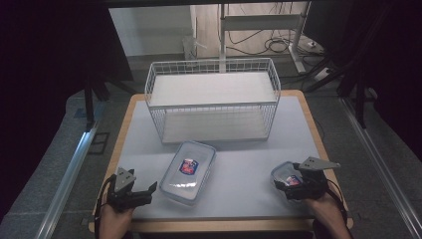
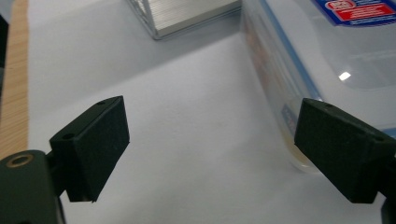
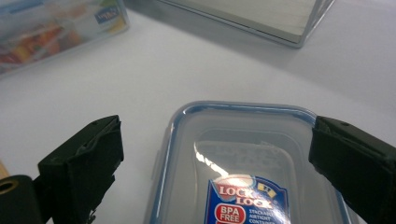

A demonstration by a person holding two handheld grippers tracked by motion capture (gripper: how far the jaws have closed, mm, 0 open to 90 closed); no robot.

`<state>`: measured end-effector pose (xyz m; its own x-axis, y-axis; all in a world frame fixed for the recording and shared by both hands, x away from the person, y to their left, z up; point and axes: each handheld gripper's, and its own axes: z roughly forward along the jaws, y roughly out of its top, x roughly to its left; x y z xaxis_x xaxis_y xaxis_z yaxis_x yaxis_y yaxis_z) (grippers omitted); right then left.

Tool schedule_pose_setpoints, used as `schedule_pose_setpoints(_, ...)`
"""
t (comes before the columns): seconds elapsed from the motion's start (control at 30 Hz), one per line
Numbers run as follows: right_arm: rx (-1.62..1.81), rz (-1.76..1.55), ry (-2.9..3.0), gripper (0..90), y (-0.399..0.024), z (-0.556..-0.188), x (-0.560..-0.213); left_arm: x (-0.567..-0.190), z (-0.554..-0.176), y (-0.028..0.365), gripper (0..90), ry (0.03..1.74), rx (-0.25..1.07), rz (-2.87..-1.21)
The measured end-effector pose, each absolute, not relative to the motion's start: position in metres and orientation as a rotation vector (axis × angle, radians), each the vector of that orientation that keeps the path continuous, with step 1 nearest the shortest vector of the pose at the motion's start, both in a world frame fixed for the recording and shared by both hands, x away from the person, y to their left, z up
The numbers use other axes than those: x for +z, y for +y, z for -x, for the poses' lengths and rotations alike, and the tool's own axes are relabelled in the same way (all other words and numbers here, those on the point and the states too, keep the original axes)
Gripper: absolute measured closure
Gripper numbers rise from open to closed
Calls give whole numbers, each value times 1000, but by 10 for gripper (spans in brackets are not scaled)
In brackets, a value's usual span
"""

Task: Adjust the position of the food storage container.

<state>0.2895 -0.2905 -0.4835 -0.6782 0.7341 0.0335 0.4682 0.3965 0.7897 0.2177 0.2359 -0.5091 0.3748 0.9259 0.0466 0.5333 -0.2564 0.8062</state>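
Clear large container [image 1: 188, 173] seemingly points toward basket [image 1: 213, 98].

Both tools [image 1: 130, 191] [image 1: 298, 183] wide open, apart

From my feed I can read "LOCK LOCK" and "BPA FREE" on the sticker [image 3: 247, 200] atop the small container's lid [image 3: 243, 140]. The finer print beside it is too blurry for me.

Grey-topped table [image 1: 239, 154], wire basket [image 1: 213, 99], large lidded container [image 1: 189, 172], small container [image 1: 286, 178]
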Motion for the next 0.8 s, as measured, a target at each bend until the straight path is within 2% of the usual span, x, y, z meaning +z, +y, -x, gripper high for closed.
schedule_pose_setpoints(0.3, 1155, -1026, 2348, 39, -290, -289, -486, -512, -220, 235, 71, 1297, 710, -1932)
schedule_pose_setpoints(0.63, 1149, -1042, 2335, 38, -290, -290, -485, -515, -221, 246, 26, 1337, 661, -1852)
schedule_pose_setpoints(0.8, 1138, -1039, 2314, 9, -288, -289, -485, -513, -221, 245, 80, 1352, 689, -1874)
